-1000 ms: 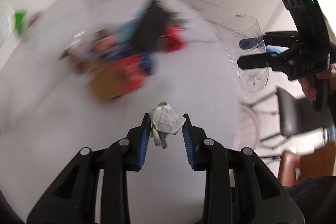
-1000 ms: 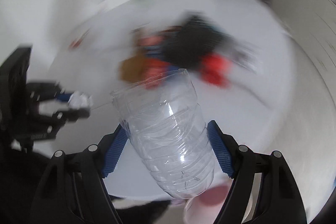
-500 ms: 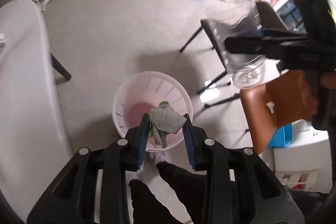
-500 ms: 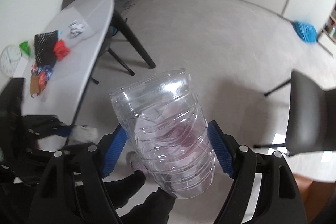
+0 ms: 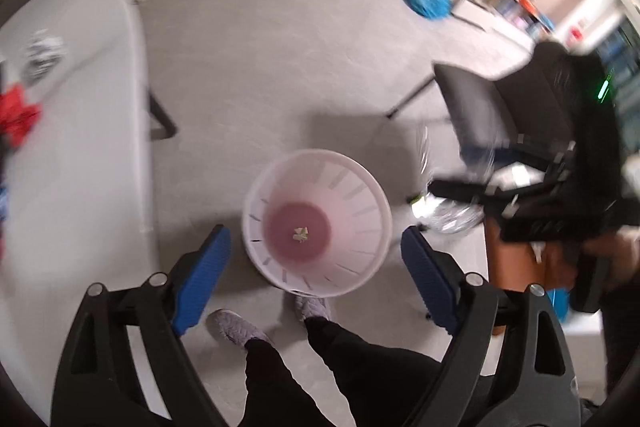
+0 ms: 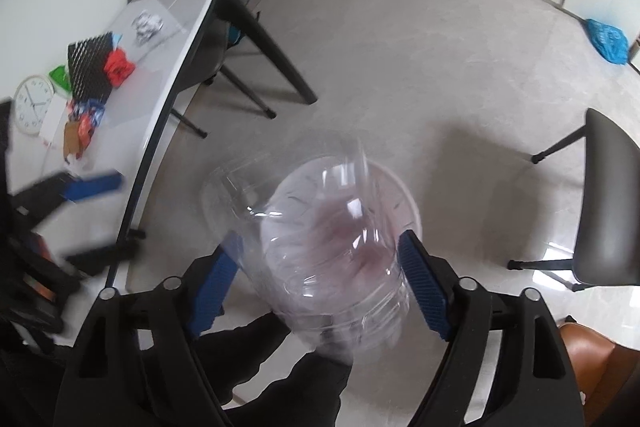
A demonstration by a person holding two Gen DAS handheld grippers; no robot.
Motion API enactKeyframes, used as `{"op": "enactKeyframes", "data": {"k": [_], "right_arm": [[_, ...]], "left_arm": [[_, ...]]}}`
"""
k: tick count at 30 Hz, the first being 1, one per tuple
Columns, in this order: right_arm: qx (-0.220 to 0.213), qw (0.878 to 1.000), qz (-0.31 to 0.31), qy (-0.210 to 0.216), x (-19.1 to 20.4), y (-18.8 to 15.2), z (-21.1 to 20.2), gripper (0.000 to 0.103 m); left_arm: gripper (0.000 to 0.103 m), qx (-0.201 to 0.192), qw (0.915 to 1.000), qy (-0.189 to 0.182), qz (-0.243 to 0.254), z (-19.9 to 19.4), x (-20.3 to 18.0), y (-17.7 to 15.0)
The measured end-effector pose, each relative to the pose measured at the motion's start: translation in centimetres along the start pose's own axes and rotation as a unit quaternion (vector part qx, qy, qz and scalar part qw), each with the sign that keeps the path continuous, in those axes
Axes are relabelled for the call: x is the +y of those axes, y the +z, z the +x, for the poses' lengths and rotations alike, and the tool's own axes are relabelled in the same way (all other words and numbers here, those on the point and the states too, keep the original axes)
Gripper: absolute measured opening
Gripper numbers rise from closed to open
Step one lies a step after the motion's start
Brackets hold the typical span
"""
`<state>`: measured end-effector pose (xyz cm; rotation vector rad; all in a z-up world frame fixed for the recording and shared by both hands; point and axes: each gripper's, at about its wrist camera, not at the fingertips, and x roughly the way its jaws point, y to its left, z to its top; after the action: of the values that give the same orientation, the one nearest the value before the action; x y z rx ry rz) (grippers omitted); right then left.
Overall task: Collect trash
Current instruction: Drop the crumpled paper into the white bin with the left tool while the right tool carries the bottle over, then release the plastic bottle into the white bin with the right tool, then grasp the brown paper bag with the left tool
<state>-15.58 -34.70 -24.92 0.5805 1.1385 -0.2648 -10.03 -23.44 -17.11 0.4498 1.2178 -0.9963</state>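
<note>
A white slatted bin (image 5: 360, 195) stands on the floor straight under my left gripper (image 5: 314, 239). Its jaws are opening wide, with nothing between them. A crumpled paper scrap (image 5: 301, 233) lies on the bin's pink bottom. My right gripper (image 6: 320, 255) hangs over the same bin (image 6: 414, 205), jaws opening. The clear plastic bottle (image 6: 332, 247) between them is blurred and tipping, with a gap beside the left pad. From the left wrist view the right gripper (image 5: 452, 203) and the bottle (image 5: 450, 217) are a blur just right of the bin.
A white table (image 6: 176, 11) at the left carries more litter: red wrapper (image 6: 118, 67), black mesh piece (image 6: 90, 63), foil ball (image 6: 148, 23). A dark chair (image 6: 608, 207) stands at the right. The person's shoes (image 5: 240, 327) are by the bin. Blue bundle (image 6: 606, 41) far off.
Both grippers swung from the table to above the bin. The left jaws spread and the paper fell into the bin. The right jaws widened and the bottle has started to slip.
</note>
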Motion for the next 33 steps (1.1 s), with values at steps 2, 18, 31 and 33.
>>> {"op": "enactKeyframes", "data": {"k": [2, 18, 31, 33], "right_arm": [[0.007, 1.000, -0.005, -0.002, 0.8, -0.1, 0.6, 0.097], [-0.063, 0.998, -0.015, -0.021, 9.0, 3.8, -5.2, 0.101], [-0.065, 0.995, -0.080, 0.012, 16.7, 5.0, -5.3, 0.101], [-0.062, 0.994, -0.085, 0.014, 17.5, 5.2, -5.2, 0.101]], "left_arm": [[0.092, -0.018, 0.9993, 0.021, -0.026, -2.2, 1.4, -0.2], [0.095, -0.142, 0.9680, 0.130, -0.161, -16.3, 11.7, -5.4], [0.095, -0.152, 0.9478, 0.161, -0.230, -18.1, 17.5, -8.9], [0.095, -0.152, 0.9465, 0.163, -0.233, -18.2, 18.1, -9.2]]}}
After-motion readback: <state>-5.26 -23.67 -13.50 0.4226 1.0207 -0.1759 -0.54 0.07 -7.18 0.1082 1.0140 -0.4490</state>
